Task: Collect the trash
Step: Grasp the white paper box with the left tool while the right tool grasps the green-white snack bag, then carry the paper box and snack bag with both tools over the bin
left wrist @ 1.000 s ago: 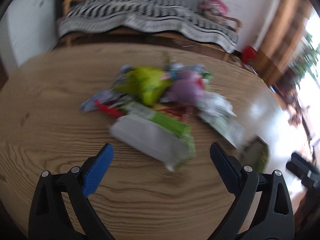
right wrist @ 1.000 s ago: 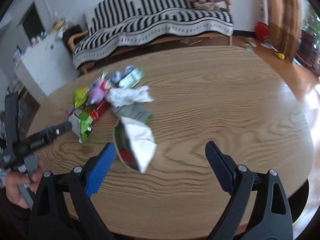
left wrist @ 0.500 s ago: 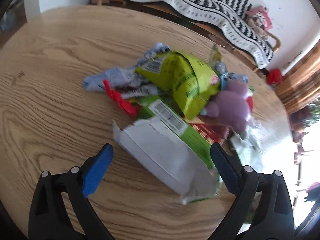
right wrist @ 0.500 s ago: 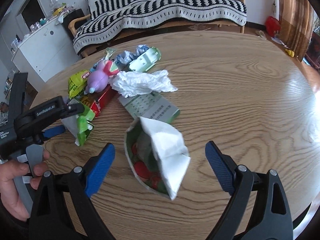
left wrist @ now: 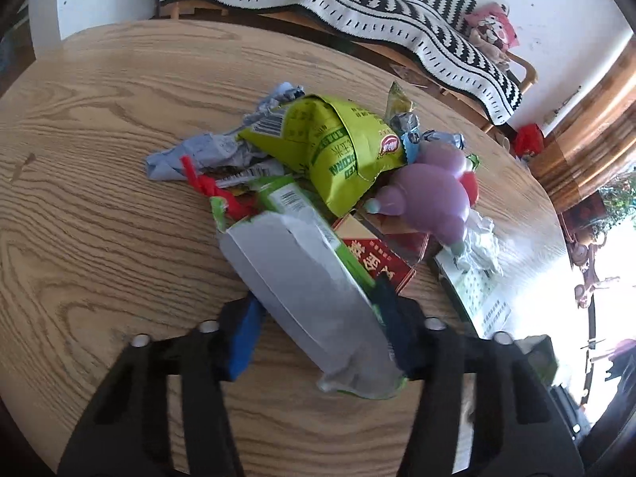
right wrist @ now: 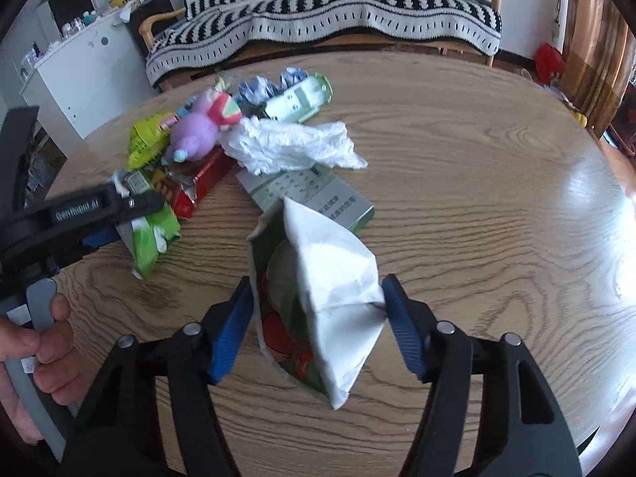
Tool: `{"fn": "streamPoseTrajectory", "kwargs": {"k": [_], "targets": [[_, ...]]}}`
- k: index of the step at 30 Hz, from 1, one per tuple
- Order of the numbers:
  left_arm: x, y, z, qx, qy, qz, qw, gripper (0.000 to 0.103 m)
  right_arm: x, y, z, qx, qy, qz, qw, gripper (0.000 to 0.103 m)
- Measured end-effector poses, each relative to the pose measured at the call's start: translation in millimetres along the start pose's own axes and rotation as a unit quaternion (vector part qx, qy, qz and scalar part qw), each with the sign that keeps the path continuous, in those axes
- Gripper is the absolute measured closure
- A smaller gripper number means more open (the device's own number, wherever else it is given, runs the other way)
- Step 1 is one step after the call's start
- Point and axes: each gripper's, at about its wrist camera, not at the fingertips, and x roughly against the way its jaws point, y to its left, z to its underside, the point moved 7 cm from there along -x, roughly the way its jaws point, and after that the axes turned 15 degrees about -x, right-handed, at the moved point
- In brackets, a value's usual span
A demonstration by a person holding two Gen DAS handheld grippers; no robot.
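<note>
A silver-and-green snack bag lies at the near edge of a trash pile on the round wooden table. My left gripper is closing on it, and both blue pads touch its sides. The right wrist view shows the same gripper at the left with the green bag between its fingers. Apart from the pile lies an open bag, white inside with a red-and-green print. My right gripper is closing around it, a pad against each edge.
The pile holds a yellow-green chip bag, a purple plush toy, a red carton, crumpled white tissue and a green-white box. A striped sofa and a white cabinet stand beyond. A hand grips the left tool.
Both grippers came down and forward onto their bags. Their jaws, wide apart before, have narrowed until the pads meet the bags' sides.
</note>
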Motion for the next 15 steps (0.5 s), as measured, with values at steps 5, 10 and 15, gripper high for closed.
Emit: {"fn": "streamPoseTrajectory", "kwargs": {"k": [5, 10, 15], "targets": [[21, 4, 3, -0.024, -0.014, -0.001, 0.9996, 0.060, 28, -6, -4, -0.006, -0.027, -0.019, 0.999, 0.041], [49, -5, 3, -0.050, -0.043, 0.002, 0.9978, 0.060, 52, -25, -11, -0.025, -0.044, -0.024, 0.998, 0.041], [66, -40, -1, -0.086, -0.073, 0.008, 0.9936, 0.060, 79, -71, -11, -0.056, -0.062, -0.011, 0.996, 0.041]]}}
